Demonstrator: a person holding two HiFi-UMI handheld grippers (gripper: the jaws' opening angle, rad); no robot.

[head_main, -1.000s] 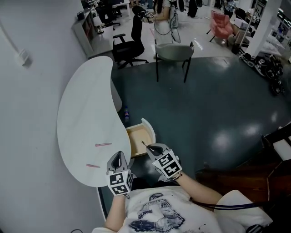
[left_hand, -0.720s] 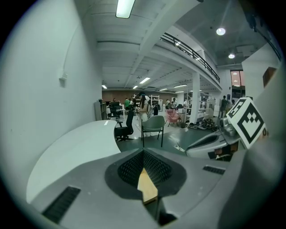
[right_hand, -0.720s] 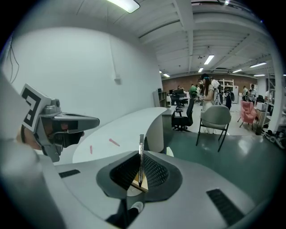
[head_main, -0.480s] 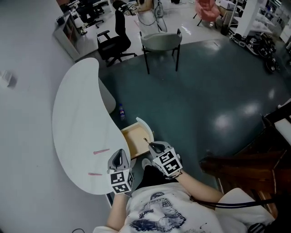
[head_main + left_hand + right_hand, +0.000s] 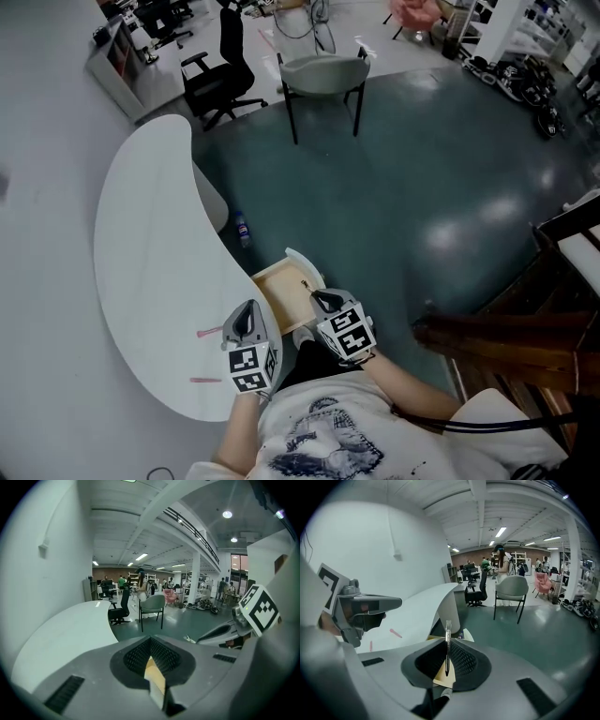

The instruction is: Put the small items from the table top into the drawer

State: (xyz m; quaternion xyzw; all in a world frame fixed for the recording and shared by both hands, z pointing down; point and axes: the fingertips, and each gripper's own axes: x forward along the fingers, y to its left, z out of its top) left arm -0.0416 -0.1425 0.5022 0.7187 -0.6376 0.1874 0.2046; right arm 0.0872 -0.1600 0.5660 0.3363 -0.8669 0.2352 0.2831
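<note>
Head view: right gripper (image 5: 317,298) pinches a thin pen (image 5: 305,285) above the open drawer (image 5: 281,292); left gripper (image 5: 246,317) hangs at the table (image 5: 141,244) edge, near two pink sticks (image 5: 208,332). Left gripper view: jaws together and empty, drawer wood below them, sticks out of frame. Right gripper view: jaws nearly closed on the upright pen, clear end up, both sticks visible on the table.

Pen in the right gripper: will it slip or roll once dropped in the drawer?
The pen looks thin, straight and stiff, so probably no flex. The right gripper pinches only a short stretch, so it may pivot. Slim and seemingly round, it would likely roll on the drawer floor until a wall stops it.
</note>
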